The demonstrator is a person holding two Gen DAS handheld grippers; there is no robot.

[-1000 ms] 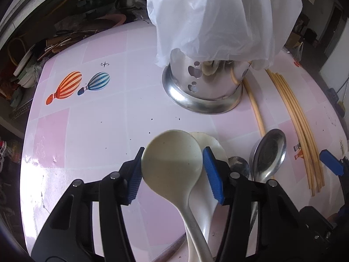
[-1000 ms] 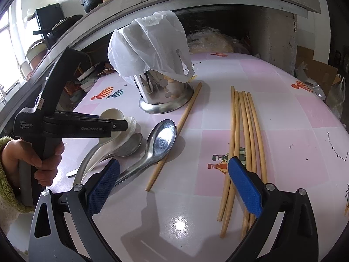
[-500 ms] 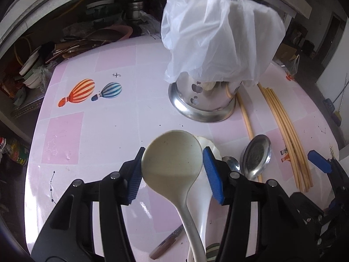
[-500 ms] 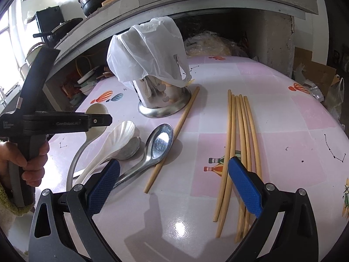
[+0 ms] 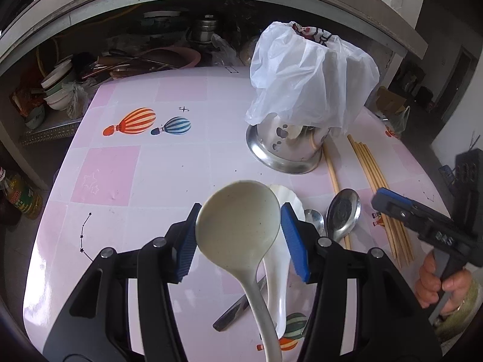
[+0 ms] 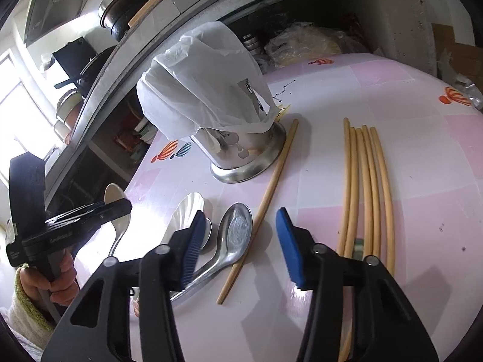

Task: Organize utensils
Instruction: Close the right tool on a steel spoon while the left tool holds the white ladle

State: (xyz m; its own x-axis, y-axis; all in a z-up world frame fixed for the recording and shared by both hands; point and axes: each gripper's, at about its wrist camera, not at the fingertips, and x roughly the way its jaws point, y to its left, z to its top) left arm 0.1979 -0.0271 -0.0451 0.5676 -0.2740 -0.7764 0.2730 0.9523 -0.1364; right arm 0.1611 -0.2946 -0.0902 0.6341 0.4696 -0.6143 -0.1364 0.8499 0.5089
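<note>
A home kitchen: stacked bowls (image 5: 55,96) and pots (image 5: 205,28) crowd the shelves.

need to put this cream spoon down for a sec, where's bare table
Free: the wide pink stretch of table between the balloon prints and the steel holder. Also the strip between the lone chopstick and the chopstick bundle. Crowded: the spoons right of the left gripper.

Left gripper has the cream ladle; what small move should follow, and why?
Probably carry the cream ladle, clamped in the left gripper, toward the steel holder; its top is covered by a white plastic bag, which likely needs lifting first.
</note>
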